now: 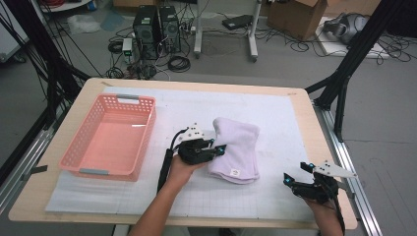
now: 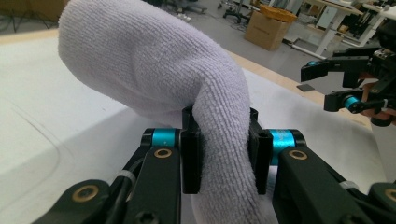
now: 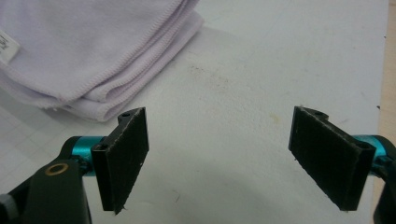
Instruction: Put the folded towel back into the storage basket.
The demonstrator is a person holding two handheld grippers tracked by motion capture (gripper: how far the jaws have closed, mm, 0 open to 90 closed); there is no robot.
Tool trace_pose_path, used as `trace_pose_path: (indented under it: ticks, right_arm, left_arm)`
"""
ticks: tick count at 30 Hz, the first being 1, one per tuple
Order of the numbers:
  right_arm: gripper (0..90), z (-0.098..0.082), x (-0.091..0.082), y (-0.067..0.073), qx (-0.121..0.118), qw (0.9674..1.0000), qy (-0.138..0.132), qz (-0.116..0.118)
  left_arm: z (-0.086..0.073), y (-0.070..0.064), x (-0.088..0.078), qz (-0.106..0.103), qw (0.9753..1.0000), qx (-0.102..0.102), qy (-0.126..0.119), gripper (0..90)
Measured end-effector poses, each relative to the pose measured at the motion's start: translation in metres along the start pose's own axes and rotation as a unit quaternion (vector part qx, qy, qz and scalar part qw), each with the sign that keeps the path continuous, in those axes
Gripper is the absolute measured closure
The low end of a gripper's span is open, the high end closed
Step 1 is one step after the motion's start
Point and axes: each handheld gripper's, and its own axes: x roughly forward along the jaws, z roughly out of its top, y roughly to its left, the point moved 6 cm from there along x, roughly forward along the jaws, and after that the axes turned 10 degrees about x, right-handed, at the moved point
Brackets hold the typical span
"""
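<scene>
The left hand-held gripper (image 2: pixel 225 156) is clamping the folded towel (image 1: pixel 236 147), probably basket-bound (image 1: pixel 88 147); the right hand-held gripper (image 3: pixel 233 158) is gaping, idle.

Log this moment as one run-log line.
left gripper: shut on towel | right gripper: open, nothing between jaws | basket: nothing inside

Grey floor (image 1: pixel 295 69), tangled cables (image 1: pixel 177 63)

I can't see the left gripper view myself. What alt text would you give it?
Two black jaws of the left gripper pinch a thick fold of a pale lilac towel, which bulges up over a white table mat. At the far right, the right gripper hangs with its jaws apart.
</scene>
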Motion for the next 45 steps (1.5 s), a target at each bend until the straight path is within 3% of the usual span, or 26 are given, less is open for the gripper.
trace_pose_path:
  ticks: [9, 23, 45]
  right_arm:
    - [19.0, 0.001, 0.002, 0.003, -0.001, 1.0000, 0.000, 0.003]
    - [19.0, 0.002, 0.004, 0.007, -0.002, 1.0000, -0.001, 0.007]
    - [19.0, 0.010, 0.003, 0.012, -0.003, 0.9998, -0.016, 0.010]
  left_arm:
    - [0.012, 0.004, -0.024, 0.005, 0.9994, 0.025, -0.025, 73.5]
    - [0.029, 0.008, -0.055, -0.004, 0.9969, 0.054, -0.057, 74.2]
    - [0.051, 0.039, -0.131, 0.043, 0.9928, 0.064, -0.092, 74.1]
